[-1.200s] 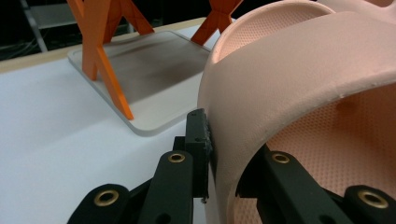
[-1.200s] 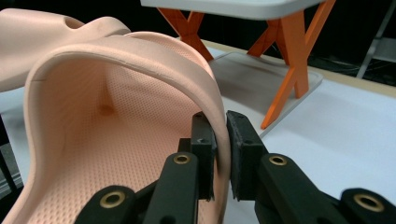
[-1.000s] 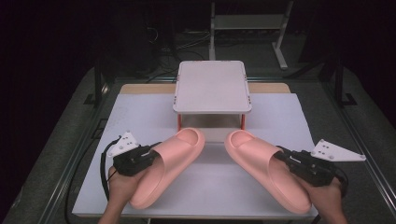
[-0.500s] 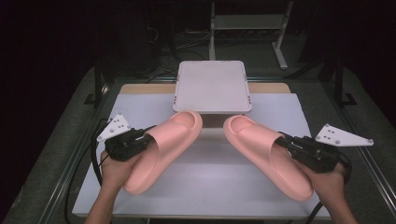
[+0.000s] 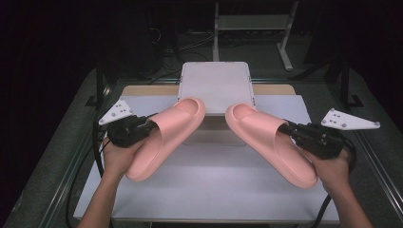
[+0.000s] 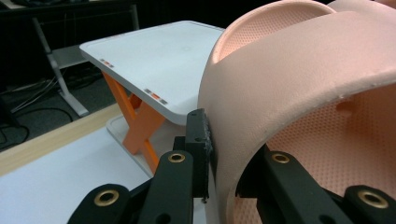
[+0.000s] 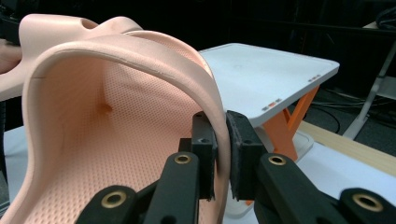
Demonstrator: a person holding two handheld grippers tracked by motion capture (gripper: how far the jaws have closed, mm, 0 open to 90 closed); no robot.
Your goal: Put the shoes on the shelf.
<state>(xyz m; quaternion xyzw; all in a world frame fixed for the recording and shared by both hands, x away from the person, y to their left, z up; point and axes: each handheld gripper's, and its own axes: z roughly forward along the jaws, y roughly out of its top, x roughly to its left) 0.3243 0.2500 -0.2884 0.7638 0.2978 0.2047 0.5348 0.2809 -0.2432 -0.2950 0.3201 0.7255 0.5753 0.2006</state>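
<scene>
**Two pink slides held above the counter, toes toward the white stand**

Nearest the person, two hands come in from the bottom of the high view, each with a hand-held gripper. The left hand-held gripper (image 5: 151, 127) is clenched on the strap edge of the left slipper (image 5: 164, 137); in the left gripper view one black jaw presses the outside of the strap while the other sits inside, against the dotted footbed (image 6: 327, 154). The right hand-held gripper (image 5: 284, 127) grasps the right slipper (image 5: 271, 142) the same way — in the right gripper view its two pads pinch the thin strap wall (image 7: 222, 126) between them.

Both slippers are the same: soft, salmon-pink, one-piece moulded slides with a thick sole, a broad smooth band over the instep and an open rounded toe. The footbed is stippled with fine dots, and the strap rim is a plain, rounded lip. Each is gripped at the side of its strap.

The pair is lifted off the pale counter (image 5: 214, 190), heels toward the person and spread outward, toes converging but apart. Their toes reach the near edge of the white tray stand (image 5: 216, 85) at the middle of the counter — a flat rectangular top with rounded corners on crossed orange legs (image 6: 140, 126). Beyond it lie a wooden strip (image 5: 142, 90), dark floor and a metal frame (image 5: 252, 21).
</scene>
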